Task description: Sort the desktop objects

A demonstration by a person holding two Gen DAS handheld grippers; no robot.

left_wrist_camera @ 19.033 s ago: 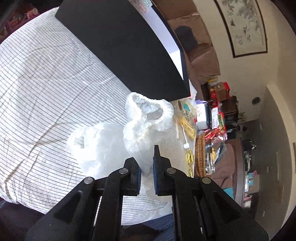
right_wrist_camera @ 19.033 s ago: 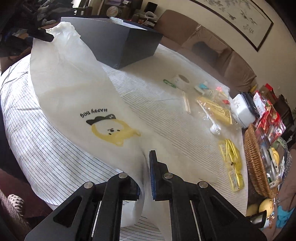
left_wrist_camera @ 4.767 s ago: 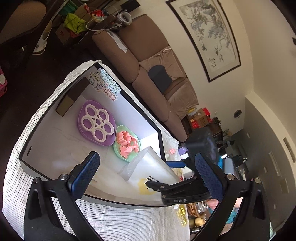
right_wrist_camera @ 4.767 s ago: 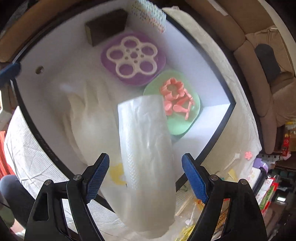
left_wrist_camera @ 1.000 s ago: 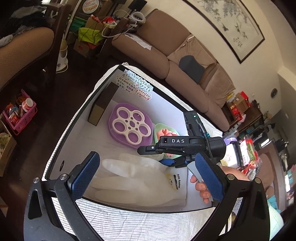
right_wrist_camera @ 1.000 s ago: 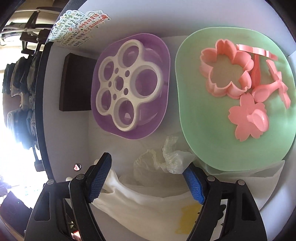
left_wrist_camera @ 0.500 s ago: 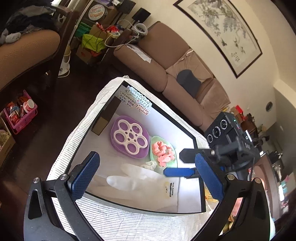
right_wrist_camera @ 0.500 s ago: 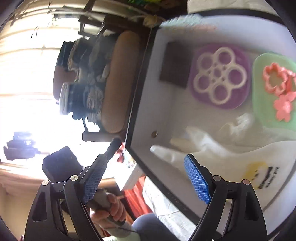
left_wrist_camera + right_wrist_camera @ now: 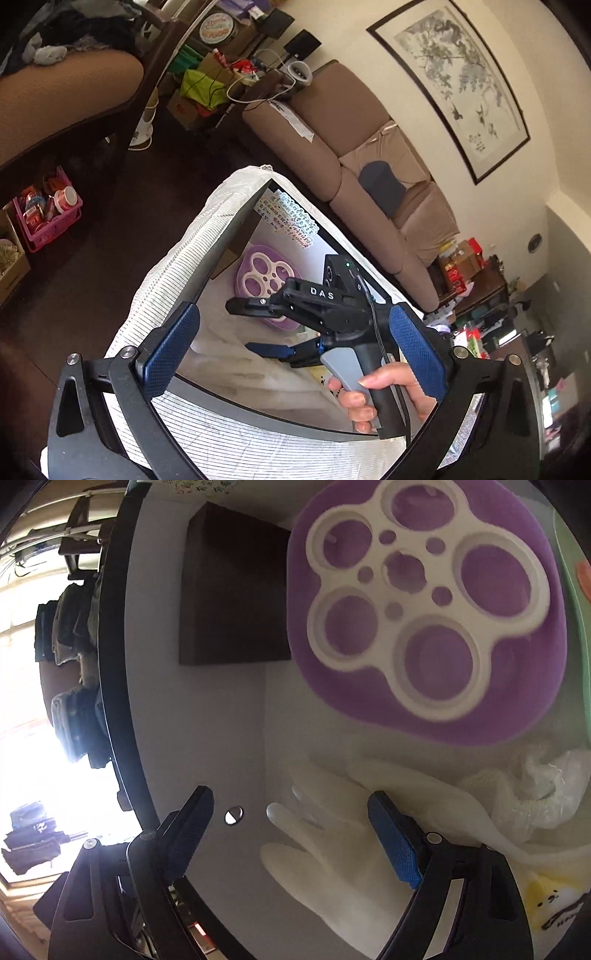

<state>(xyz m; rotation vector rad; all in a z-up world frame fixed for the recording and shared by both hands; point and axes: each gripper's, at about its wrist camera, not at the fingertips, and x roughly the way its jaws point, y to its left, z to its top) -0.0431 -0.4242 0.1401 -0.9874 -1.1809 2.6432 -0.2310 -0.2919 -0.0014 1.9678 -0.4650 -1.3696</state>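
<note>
Presently, the right gripper [image 9: 290, 829] is lowered inside the white-lined black box [image 9: 207, 746], released: its jaws stand wide apart, have just been opening further, and clasp nothing. Directly beneath and between the jaws lie the pale fingers of a white glove [image 9: 332, 853], flat on the box floor; whether the right-hand blue pad touches the glove cannot be told. To the right of this gripper, a crumpled clear plastic bag [image 9: 543, 790] rests against the glove, and at the lower right a yellow dog print [image 9: 550, 901] shows on the white material. Ahead of the gripper sits the purple tray [image 9: 436, 716] carrying a white flower-shaped insert [image 9: 413, 602], with a dark brown block [image 9: 232, 590] ahead and to the left, and the edge of a green tray [image 9: 576, 609] at the far right. The left gripper [image 9: 291, 350] is held above the near edge of the box, also released, jaws wide and empty. Ahead of it, between its pads, a hand [image 9: 384, 391] grips the handle of the right gripper over the box, which stands on the striped-cloth bench [image 9: 221, 439].
</note>
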